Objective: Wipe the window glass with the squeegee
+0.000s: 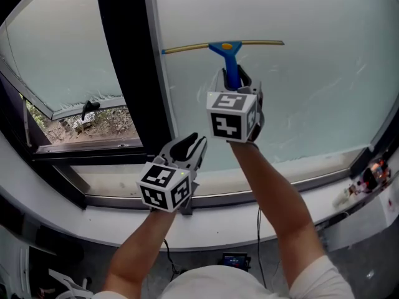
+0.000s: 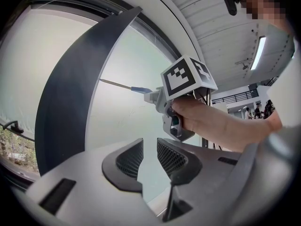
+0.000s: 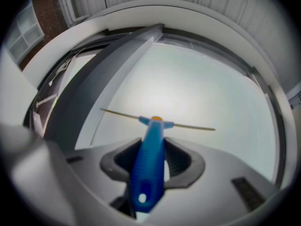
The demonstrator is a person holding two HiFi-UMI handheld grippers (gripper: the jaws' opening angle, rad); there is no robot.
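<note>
far left, greenery (image 1: 93,122) shows under a side pane's lower edge. a dark, flat mullion (image 1: 128,61) separates that pane from the frosted window glass (image 1: 324,86). my left hand-held gripper (image 1: 189,149) hangs low near the pale sill (image 1: 112,178). the left gripper view shows its mesh-textured pads (image 2: 129,159) narrowly apart, with nothing between them. my right hand-held gripper (image 1: 235,80) is clamped on the ribbed blue plastic handle of the squeegee (image 1: 225,47). the thin straight blade lies nearly level against the glass. its left end is just beside the mullion's pale frame, and wide bare glass lies to the right. only the right gripper view shows the hole in the handle's end.
</note>
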